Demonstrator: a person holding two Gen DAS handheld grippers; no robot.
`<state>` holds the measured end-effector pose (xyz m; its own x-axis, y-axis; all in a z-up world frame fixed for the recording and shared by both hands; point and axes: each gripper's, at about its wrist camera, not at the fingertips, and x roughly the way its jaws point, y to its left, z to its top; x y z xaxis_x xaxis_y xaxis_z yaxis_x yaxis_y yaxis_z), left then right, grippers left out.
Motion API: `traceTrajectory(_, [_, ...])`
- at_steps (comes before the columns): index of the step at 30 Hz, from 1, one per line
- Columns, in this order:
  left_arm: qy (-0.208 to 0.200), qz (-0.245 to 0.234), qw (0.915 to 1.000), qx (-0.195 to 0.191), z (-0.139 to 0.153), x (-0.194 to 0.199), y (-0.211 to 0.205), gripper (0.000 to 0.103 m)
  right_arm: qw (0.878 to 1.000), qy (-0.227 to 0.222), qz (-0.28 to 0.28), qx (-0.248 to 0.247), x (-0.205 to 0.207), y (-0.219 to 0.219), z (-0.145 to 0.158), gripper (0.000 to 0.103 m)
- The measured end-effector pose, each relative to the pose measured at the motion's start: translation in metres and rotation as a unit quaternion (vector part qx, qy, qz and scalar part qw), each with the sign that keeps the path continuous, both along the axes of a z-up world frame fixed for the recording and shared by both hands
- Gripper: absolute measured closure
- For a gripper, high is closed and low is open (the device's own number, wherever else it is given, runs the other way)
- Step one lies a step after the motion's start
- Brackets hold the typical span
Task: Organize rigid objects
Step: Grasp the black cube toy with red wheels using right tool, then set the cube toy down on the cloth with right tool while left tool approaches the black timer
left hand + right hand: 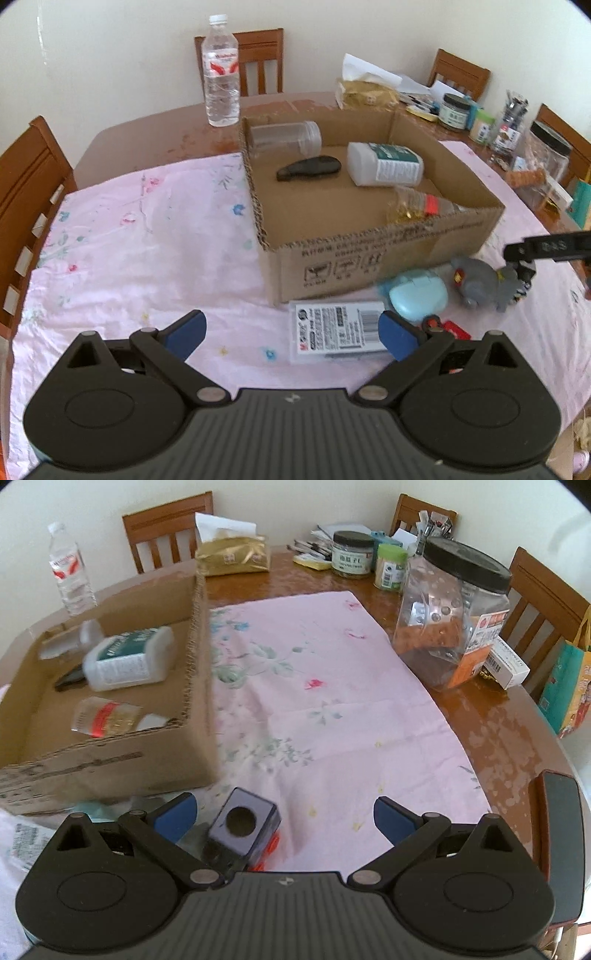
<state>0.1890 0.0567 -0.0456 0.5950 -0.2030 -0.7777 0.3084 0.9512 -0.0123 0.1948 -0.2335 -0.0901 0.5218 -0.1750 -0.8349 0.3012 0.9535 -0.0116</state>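
Observation:
A shallow cardboard box (369, 254) (110, 768) on the pink cloth holds a clear jar (284, 138), a black case (310, 168), a white bottle (386, 164) (129, 657) and a small clear bottle (421, 206) (107, 716). In front of the box lie a flat clear packet (338, 330), a light blue case (417, 295) and a grey toy (480, 284). My left gripper (291, 334) is open, just short of the packet. My right gripper (282, 818) is open over a small grey toy vehicle (242, 829) that sits by its left finger.
A water bottle (221, 74) stands behind the box. A large clear jar with a black lid (454, 613), smaller jars (352, 554), a gold tissue pack (232, 555) and papers crowd the table's far right. Wooden chairs (26, 192) ring the table.

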Motion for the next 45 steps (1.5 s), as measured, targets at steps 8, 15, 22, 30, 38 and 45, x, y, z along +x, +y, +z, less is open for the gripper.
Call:
traceTrajectory(8, [0.003,-0.030,0.9995,-0.006,-0.003,-0.006,0.000,0.004,0.999,0.008,-0.036,0.002,-0.018,-0.016,0.002,0.000])
traceTrajectory(15, [0.004,-0.040,0.9991,-0.015,-0.004,-0.007,0.001,0.004,0.997,0.008,-0.074,-0.009,-0.036,-0.032,0.002,0.000])
traceTrajectory(22, [0.002,-0.038,0.9993,-0.002,-0.004,-0.010,-0.007,0.004,0.997,0.003,-0.077,-0.010,-0.053,-0.056,0.001,0.000])
traceTrajectory(30, [0.016,0.003,0.9998,0.005,-0.008,-0.026,-0.031,0.004,0.996,-0.008,0.080,0.044,-0.047,-0.062,-0.011,0.000])
traceTrajectory(38, [0.052,0.079,0.9954,0.015,-0.026,-0.052,-0.054,0.004,0.963,0.020,0.266,0.033,-0.023,-0.054,-0.027,0.000])
traceTrajectory(45, [0.081,0.130,0.9880,0.025,-0.045,-0.064,-0.065,0.004,0.934,0.041,0.354,0.018,-0.012,-0.045,-0.036,0.000])
